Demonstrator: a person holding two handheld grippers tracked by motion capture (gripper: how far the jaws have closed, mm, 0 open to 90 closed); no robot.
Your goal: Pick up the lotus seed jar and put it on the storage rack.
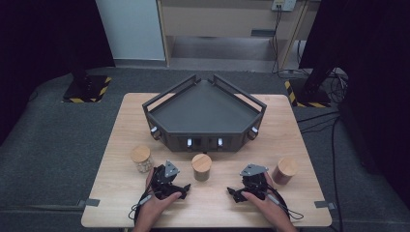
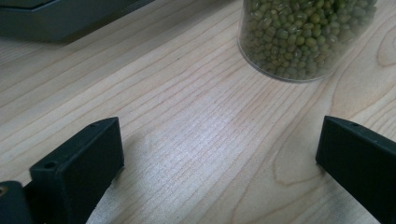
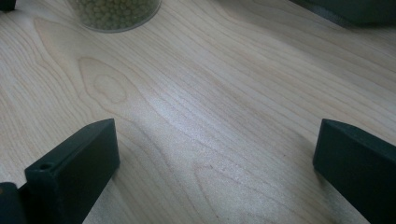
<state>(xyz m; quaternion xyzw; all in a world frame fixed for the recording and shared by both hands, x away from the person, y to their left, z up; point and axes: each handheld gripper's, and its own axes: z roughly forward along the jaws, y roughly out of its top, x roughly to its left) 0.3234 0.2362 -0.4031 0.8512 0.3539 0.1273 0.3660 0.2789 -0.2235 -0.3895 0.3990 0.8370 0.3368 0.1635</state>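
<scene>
Both tongs rest low on the pale wooden tabletop [image 1: 212,203] near its front edge, one in each hand. Left tongs [image 1: 170,186] are released, jaws spread wide w/ bare wood between them; right tongs [image 1: 245,189] likewise released, nothing between the jaws.

Nearest thing to both: the clear glass jar of green beans w/ a round wooden lid [image 1: 201,166], upright at centre, just in front of the dark grey angular tray w/ raised rails [image 1: 205,113]. In the left gripper view that jar's base [image 2: 303,37] sits ahead and to the right of the jaws, well apart from them; in the right gripper view it's ahead and to the left [image 3: 116,14]. Two more lidded jars stand by: a clear one w/ pale contents [image 1: 141,158] to the left, a brownish one [image 1: 285,170] to the right. None is touched.

Judgement: this looks like the start, approx. pre-reach — no jar picked, tray bare. Next move prob. calls for one pair of tongs to lift off the wood, swing toward a jar, straddle its glass wall below the lid w/ jaws kept wide, then close squarely so the round wall doesn't slip, before carrying it up over the tray's rail.
</scene>
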